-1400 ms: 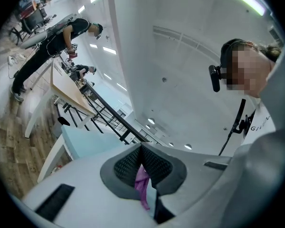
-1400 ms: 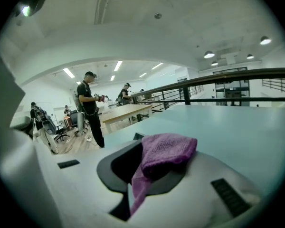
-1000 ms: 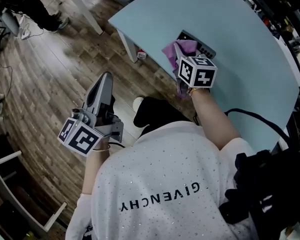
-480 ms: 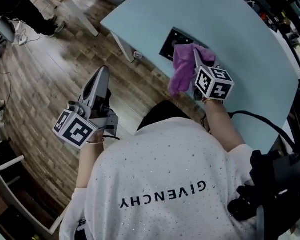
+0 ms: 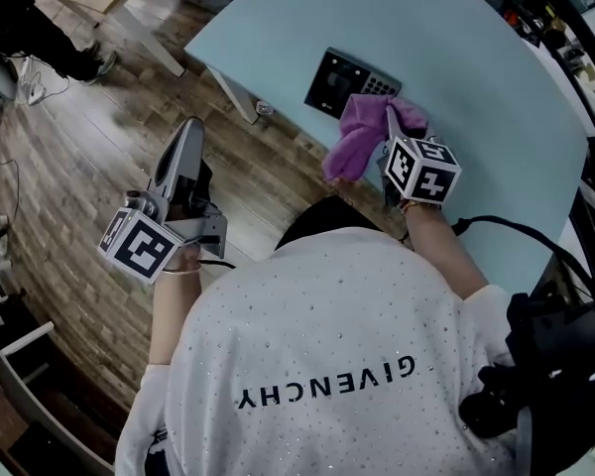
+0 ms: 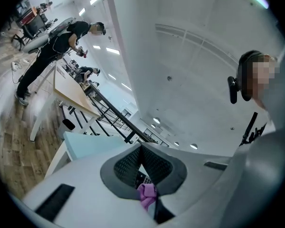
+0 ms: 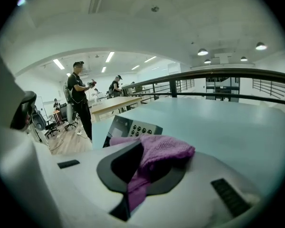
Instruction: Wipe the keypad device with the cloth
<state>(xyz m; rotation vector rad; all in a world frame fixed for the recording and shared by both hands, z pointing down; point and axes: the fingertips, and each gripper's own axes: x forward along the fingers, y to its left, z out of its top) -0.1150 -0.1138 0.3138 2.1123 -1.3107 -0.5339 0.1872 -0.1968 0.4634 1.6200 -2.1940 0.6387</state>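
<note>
The keypad device (image 5: 349, 82), dark with a screen and a block of buttons, lies flat near the front edge of the light blue table (image 5: 476, 58). My right gripper (image 5: 389, 119) is shut on a purple cloth (image 5: 360, 139), which hangs bunched just off the device's near right corner. In the right gripper view the cloth (image 7: 164, 148) fills the jaws of the right gripper (image 7: 142, 151), with the keypad device (image 7: 131, 127) beyond it. My left gripper (image 5: 190, 135) is held over the wooden floor left of the table, shut and holding nothing. In its own view the left gripper (image 6: 141, 148) points toward the table.
A white table leg (image 5: 240, 97) stands below the table's corner. A person (image 5: 40, 28) stands on the wooden floor at far left. Dark cables and gear (image 5: 535, 28) line the table's far right edge. A black cable (image 5: 516, 241) runs behind my right arm.
The right gripper has lifted the cloth off the keypad device and drawn it to the near right, so the device now shows whole. The left gripper has stayed over the floor.
</note>
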